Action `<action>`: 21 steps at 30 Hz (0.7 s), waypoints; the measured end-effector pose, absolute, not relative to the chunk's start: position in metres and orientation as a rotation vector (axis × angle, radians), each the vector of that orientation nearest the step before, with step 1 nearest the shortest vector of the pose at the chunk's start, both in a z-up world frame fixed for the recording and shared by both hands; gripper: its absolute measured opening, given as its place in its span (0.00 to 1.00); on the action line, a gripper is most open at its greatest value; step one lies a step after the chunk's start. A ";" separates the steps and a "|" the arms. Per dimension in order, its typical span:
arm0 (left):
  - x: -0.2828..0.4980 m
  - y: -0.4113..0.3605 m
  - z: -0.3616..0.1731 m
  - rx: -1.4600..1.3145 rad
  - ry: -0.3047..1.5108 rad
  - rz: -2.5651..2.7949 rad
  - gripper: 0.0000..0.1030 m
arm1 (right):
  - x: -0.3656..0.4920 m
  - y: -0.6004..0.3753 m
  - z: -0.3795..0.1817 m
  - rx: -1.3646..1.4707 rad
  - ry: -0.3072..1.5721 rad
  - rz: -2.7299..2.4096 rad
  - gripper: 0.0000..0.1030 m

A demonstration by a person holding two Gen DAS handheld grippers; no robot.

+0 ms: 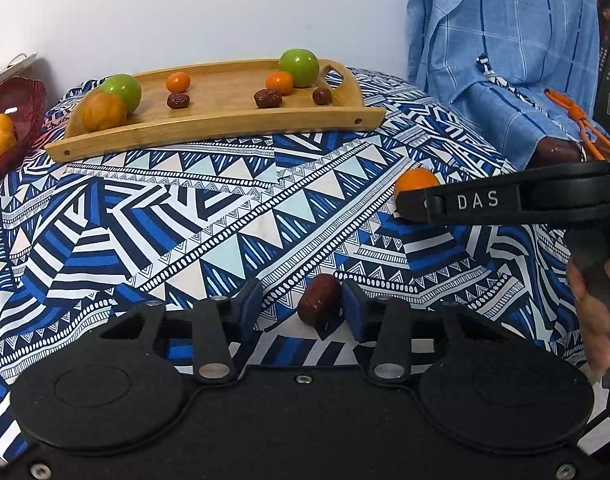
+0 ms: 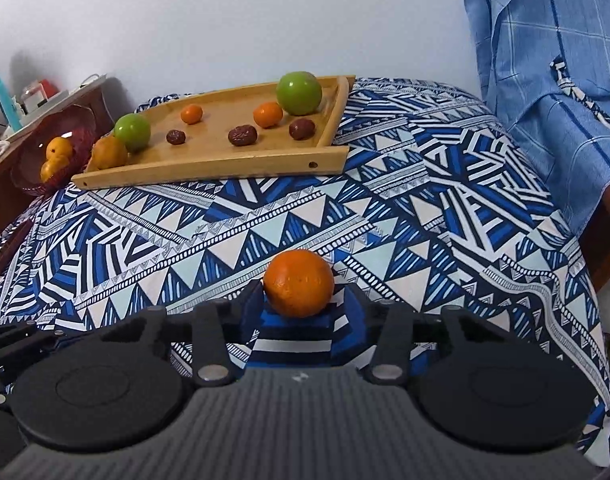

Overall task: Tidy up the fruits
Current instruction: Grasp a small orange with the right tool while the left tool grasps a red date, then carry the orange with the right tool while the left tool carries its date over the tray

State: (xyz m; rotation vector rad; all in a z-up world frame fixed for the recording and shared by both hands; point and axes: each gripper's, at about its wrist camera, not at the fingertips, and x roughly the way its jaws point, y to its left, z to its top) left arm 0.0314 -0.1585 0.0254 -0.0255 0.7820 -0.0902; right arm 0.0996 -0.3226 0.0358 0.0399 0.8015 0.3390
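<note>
Fruit tray at the far edge of the worktop, two fruits left on the cloth

The wooden tray (image 2: 209,168) holds two green apples (image 2: 298,93), two small oranges (image 2: 268,114), three red dates (image 2: 242,135) and a yellow pear (image 2: 108,153); a red basket (image 2: 77,128) at the far left corner holds yellow fruit. The left tool (image 1: 301,305) stands released around a date (image 1: 318,298) near the front edge. The right tool (image 2: 299,300) grasps an orange (image 2: 298,282).

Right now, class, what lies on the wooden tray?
The wooden tray holds two green apples, three oranges, three dates. Anything behind the apples is hidden.
</note>
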 end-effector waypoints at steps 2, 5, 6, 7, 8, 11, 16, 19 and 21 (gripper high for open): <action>0.031 -0.157 0.025 -0.036 0.779 -0.093 0.33 | 0.099 -0.321 0.036 0.037 0.803 0.344 0.46; 0.030 -0.154 0.026 -0.051 0.776 -0.103 0.29 | 0.099 -0.318 0.036 0.024 0.803 0.342 0.45; 0.030 -0.154 0.026 -0.055 0.775 -0.105 0.27 | 0.100 -0.317 0.037 0.022 0.803 0.340 0.45; 0.030 -0.154 0.026 -0.058 0.775 -0.107 0.27 | 0.100 -0.317 0.037 0.022 0.803 0.339 0.45; 0.029 -0.154 0.026 -0.061 0.774 -0.108 0.26 | 0.100 -0.317 0.037 0.024 0.803 0.337 0.44; 0.028 -0.154 0.026 -0.058 0.770 -0.108 0.24 | 0.101 -0.317 0.038 0.027 0.800 0.333 0.42; 0.026 -0.155 0.026 -0.047 0.759 -0.102 0.20 | 0.101 -0.317 0.038 0.034 0.792 0.328 0.40; 0.024 -0.154 0.029 -0.050 0.746 -0.102 0.19 | 0.099 -0.318 0.040 0.033 0.777 0.319 0.39; 0.024 -0.154 0.031 -0.050 0.737 -0.102 0.19 | 0.098 -0.319 0.041 0.036 0.769 0.317 0.39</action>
